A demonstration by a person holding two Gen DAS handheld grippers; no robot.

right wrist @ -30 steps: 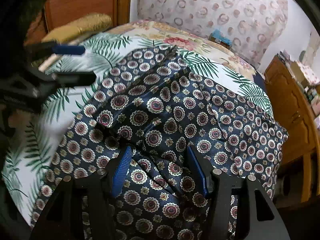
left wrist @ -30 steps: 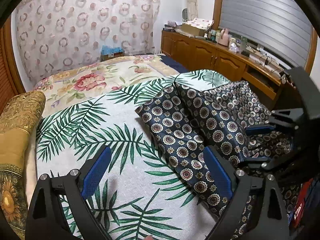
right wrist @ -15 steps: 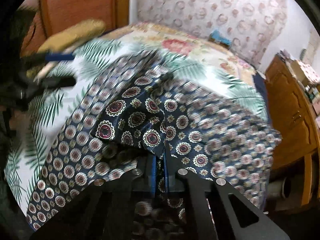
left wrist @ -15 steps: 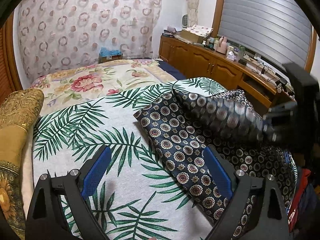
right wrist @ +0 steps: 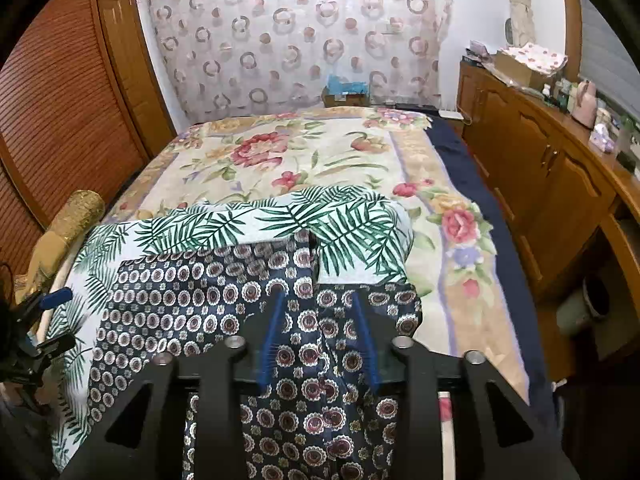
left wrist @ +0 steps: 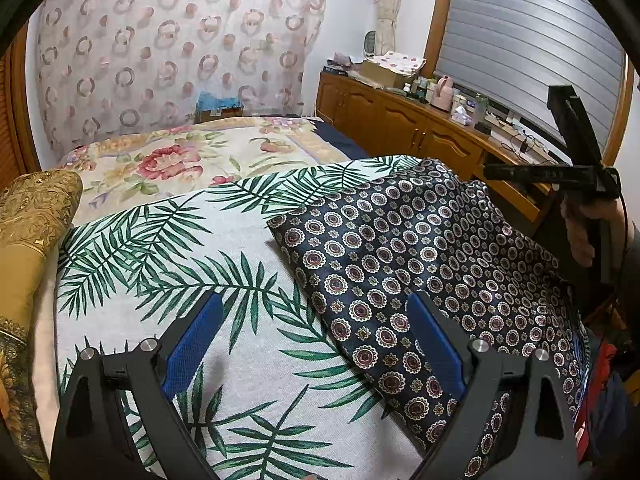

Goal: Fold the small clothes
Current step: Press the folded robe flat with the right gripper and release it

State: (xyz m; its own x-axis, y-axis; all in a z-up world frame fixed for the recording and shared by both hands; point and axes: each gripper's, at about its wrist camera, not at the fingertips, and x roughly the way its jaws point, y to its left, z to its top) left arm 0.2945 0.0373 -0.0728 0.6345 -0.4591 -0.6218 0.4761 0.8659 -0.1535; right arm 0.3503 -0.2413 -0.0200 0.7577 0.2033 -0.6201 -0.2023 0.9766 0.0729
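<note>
A navy garment with round medallion print (left wrist: 420,264) lies spread on a palm-leaf cloth (left wrist: 168,256) on the bed. My left gripper (left wrist: 312,336) is open and empty, low over the garment's left edge. My right gripper (right wrist: 318,336) is partly open above the garment (right wrist: 192,308), nothing pinched between its blue pads. The right gripper also shows in the left wrist view (left wrist: 560,172), raised at the far right. The left gripper shows at the left edge of the right wrist view (right wrist: 44,320).
A floral bedspread (right wrist: 304,160) covers the bed beyond. A golden bolster pillow (left wrist: 28,216) lies at the left. A wooden cabinet (right wrist: 552,184) with bottles and boxes runs along the right wall. A louvred wooden door (right wrist: 60,100) stands left.
My right gripper was shut on the garment half a second ago, pulled it over, then let go and lifted. The garment now lies flatter. My left gripper barely moved.
</note>
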